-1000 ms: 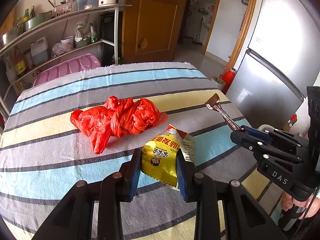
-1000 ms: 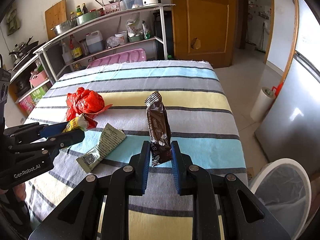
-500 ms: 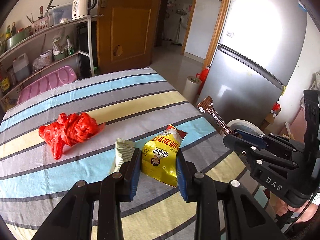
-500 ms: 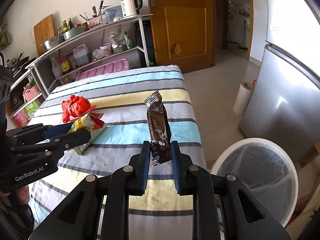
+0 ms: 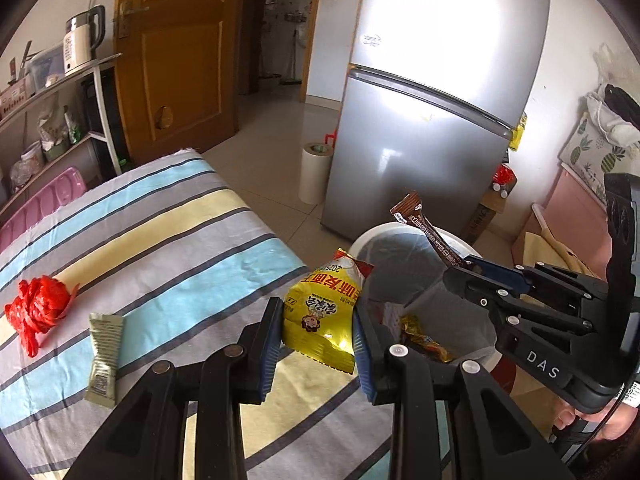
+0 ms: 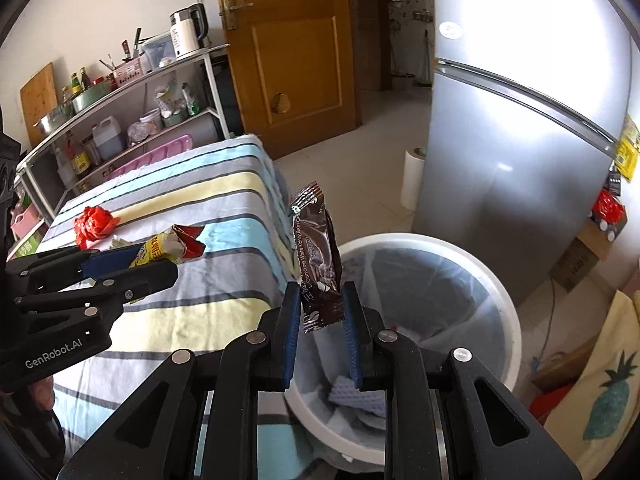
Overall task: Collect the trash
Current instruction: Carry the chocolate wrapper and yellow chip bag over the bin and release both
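Observation:
My left gripper [image 5: 316,332] is shut on a yellow snack bag [image 5: 322,312] and holds it at the table's right edge, beside the white trash bin [image 5: 372,240]. My right gripper [image 6: 320,320] is shut on a brown wrapper [image 6: 318,256] held upright over the bin [image 6: 496,288], which has a clear liner and some trash inside. The right gripper with the brown wrapper [image 5: 428,232] also shows in the left wrist view. A red plastic bag [image 5: 38,308] and a pale green sachet [image 5: 104,356] lie on the striped tablecloth [image 5: 160,240].
A silver fridge [image 5: 432,100] stands behind the bin, with a white paper roll [image 5: 316,172] on the floor beside it. A shelf rack [image 6: 132,100] with kitchen items and a wooden door [image 6: 292,48] lie beyond the table. Pineapple-print fabric [image 6: 600,392] is at right.
Both grippers have swung right from over the table toward the bin, each still holding its wrapper. The bin has come into full view; the red bag and sachet have fallen behind at left.

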`<state>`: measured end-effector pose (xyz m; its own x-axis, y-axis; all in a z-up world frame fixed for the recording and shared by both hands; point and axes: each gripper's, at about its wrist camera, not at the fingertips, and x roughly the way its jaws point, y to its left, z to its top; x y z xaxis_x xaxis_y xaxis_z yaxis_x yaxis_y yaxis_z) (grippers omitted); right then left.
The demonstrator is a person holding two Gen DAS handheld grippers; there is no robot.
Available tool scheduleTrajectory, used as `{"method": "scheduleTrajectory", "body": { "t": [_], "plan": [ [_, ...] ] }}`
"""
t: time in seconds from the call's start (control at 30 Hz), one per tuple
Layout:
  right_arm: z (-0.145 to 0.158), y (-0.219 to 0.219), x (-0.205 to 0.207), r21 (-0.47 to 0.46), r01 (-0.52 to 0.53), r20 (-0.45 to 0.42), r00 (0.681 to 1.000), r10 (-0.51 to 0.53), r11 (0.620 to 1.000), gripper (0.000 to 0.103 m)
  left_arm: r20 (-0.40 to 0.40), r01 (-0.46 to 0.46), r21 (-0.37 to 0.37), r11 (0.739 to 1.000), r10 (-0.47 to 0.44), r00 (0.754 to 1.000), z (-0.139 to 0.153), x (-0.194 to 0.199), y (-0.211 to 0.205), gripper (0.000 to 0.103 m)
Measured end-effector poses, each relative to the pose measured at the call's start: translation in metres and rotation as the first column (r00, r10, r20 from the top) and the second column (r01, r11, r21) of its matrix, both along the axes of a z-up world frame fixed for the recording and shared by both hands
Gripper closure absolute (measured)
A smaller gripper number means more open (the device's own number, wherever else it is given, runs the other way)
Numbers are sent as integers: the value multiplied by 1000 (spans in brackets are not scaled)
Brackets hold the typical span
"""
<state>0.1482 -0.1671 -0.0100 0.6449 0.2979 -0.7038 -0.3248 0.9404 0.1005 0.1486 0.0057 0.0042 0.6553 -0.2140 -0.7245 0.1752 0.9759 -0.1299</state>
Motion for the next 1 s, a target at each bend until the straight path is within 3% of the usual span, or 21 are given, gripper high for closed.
{"method": "scheduleTrajectory", "body": {
  "t": [0.43,0.8,0.93,1.0],
  "plan": [
    [-24,-76,2,-70,154,-46,986,-157,986,82,-55,150,-12,989,-150,987,-19,26,-88,69],
    [-54,-98,17,-95,200,-111,971,-210,975,82,-103,157,3,988,-156,982,-40,43,-108,68],
    [-56,-93,19,-115,208,-107,969,-221,971,81,-111,143,2,990,-142,984,-44,45,-105,55],
    [-57,-92,19,-121,209,-108,969,-223,970,77,-113,141,-4,990,-140,984,-45,46,-103,53]
  ]
}}
